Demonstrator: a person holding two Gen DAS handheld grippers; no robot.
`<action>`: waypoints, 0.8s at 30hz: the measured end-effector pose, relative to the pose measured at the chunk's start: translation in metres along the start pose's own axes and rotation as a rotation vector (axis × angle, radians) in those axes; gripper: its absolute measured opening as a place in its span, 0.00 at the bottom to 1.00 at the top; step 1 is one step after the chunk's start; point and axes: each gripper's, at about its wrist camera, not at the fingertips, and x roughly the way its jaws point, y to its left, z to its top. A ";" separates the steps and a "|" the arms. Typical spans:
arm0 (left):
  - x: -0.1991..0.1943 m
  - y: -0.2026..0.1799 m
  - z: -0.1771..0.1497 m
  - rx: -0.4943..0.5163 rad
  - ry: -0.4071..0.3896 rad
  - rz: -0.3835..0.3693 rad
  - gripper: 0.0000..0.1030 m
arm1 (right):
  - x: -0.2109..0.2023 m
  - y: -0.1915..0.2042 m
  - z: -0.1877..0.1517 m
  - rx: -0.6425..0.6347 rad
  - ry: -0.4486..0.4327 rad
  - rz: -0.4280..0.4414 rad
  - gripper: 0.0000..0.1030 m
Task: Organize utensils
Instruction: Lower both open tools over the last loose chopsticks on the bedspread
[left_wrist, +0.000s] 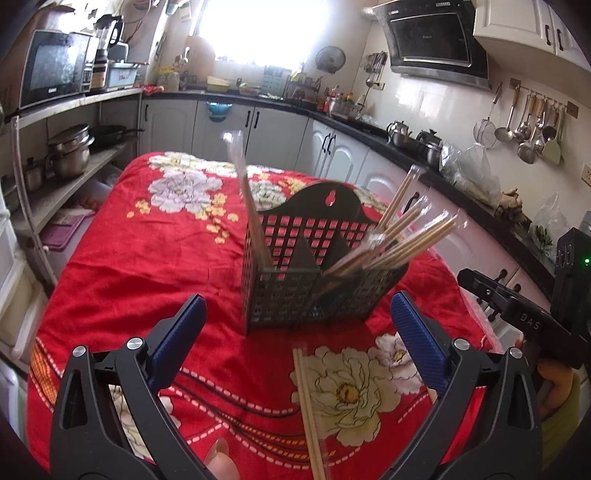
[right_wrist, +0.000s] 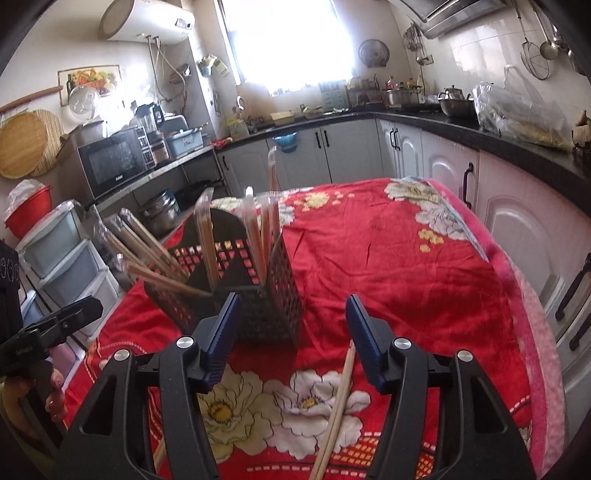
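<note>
A black perforated utensil holder (left_wrist: 317, 266) (right_wrist: 258, 310) stands on the red floral cloth. Sleeved wooden chopsticks (left_wrist: 406, 229) (right_wrist: 155, 251) lean out of one end compartment. More sleeved sticks (left_wrist: 247, 199) (right_wrist: 258, 229) stand blurred in the other end. A loose pair of chopsticks (left_wrist: 310, 413) (right_wrist: 336, 410) lies on the cloth in front of the holder. My left gripper (left_wrist: 298, 299) is open wide just short of the holder, above the loose pair, with nothing between its pads. My right gripper (right_wrist: 291, 297) is open and empty, and the loose pair lies under its right finger (right_wrist: 364, 332).
The cloth-covered table (left_wrist: 147, 258) fills the middle. White cabinets under a dark counter (right_wrist: 480, 144) run along the back and one side. A shelf with a microwave (left_wrist: 55, 66) and pots stands on the other side, with plastic drawers (right_wrist: 66, 258) beside it.
</note>
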 end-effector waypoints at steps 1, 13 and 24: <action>0.002 0.001 -0.002 -0.004 0.007 0.001 0.89 | 0.000 0.001 -0.002 -0.002 0.004 0.000 0.58; 0.031 -0.002 -0.031 0.001 0.120 0.001 0.89 | 0.015 -0.006 -0.032 -0.010 0.109 -0.012 0.72; 0.068 -0.006 -0.058 0.006 0.237 -0.023 0.89 | 0.045 -0.029 -0.051 0.021 0.208 -0.055 0.72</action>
